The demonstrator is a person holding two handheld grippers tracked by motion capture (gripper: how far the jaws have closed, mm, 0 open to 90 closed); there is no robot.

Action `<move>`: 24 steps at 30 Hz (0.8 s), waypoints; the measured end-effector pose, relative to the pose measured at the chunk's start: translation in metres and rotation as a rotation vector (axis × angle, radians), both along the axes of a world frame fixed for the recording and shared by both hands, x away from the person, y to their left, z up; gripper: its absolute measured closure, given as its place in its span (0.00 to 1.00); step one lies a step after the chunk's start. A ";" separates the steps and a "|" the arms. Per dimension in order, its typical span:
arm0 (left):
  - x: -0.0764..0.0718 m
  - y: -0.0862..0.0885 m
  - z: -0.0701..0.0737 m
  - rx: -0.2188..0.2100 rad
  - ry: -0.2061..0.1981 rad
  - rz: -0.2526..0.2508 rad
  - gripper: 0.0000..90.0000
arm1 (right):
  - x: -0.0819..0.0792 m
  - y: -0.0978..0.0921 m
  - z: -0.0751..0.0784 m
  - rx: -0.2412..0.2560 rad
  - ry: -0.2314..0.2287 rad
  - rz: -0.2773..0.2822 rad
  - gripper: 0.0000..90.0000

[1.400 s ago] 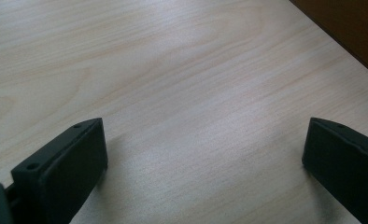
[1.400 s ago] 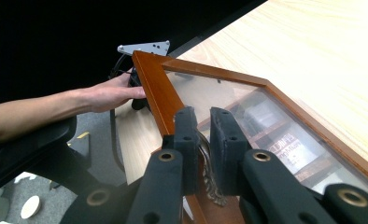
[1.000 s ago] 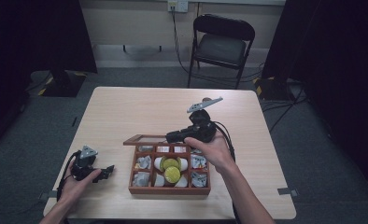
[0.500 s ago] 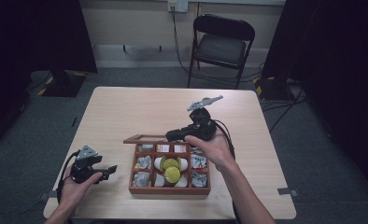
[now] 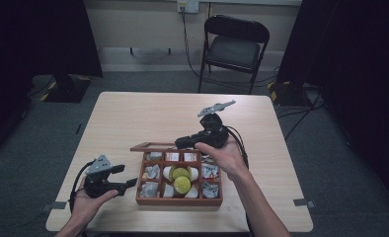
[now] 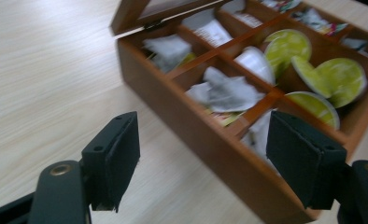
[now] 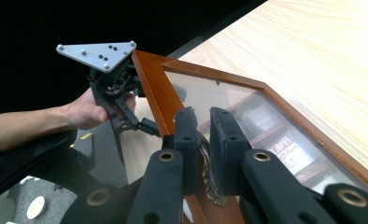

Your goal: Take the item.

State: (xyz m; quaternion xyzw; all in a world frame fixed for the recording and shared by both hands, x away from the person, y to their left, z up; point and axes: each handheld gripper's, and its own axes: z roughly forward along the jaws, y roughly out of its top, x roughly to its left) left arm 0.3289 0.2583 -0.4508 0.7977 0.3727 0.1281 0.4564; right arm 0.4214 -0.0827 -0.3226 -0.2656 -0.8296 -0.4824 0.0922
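We are pinching right gripper [image 7: 201,140] on metal latch [image 7: 209,179] of glass lid [image 7: 247,109], holding wooden tea box [image 5: 178,199] open mid-tabletop [image 5: 133,118]; left gripper [image 6: 203,158], gaping wide, empty, is hovering just beside box's corner.

The box [image 6: 210,140] is reddish-brown wood with a smooth, slightly glossy varnish; its lid [image 7: 275,135] frames a shiny clear pane. The desk [image 5: 148,118] is pale matt wood-grain laminate. The sachets [image 6: 224,91] look like crinkled paper, the green-topped pods [image 6: 341,79] like smooth foil. The fingers [image 6: 112,156] are matt black plastic.
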 end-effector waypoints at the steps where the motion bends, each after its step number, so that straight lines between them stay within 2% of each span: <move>1: -0.001 -0.002 0.001 -0.014 0.000 -0.008 0.29 | 0.000 0.000 0.000 0.000 0.000 0.000 0.91; 6: -0.005 -0.014 0.006 -0.028 -0.022 -0.053 0.31 | 0.001 0.000 0.000 0.000 0.002 0.001 0.91; 9: -0.007 -0.021 0.008 -0.024 -0.022 -0.083 0.32 | 0.002 0.000 0.001 -0.002 0.003 0.000 0.91; 15: -0.010 -0.039 0.010 0.007 -0.020 -0.160 0.35 | 0.004 0.000 0.003 -0.003 0.008 0.001 0.91; 22: -0.011 -0.062 0.011 0.025 -0.005 -0.212 0.36 | 0.006 0.000 0.004 -0.004 0.011 0.000 0.91; 24: -0.011 -0.072 0.011 0.055 -0.017 -0.238 0.37 | 0.006 0.000 0.004 -0.003 0.013 0.000 0.91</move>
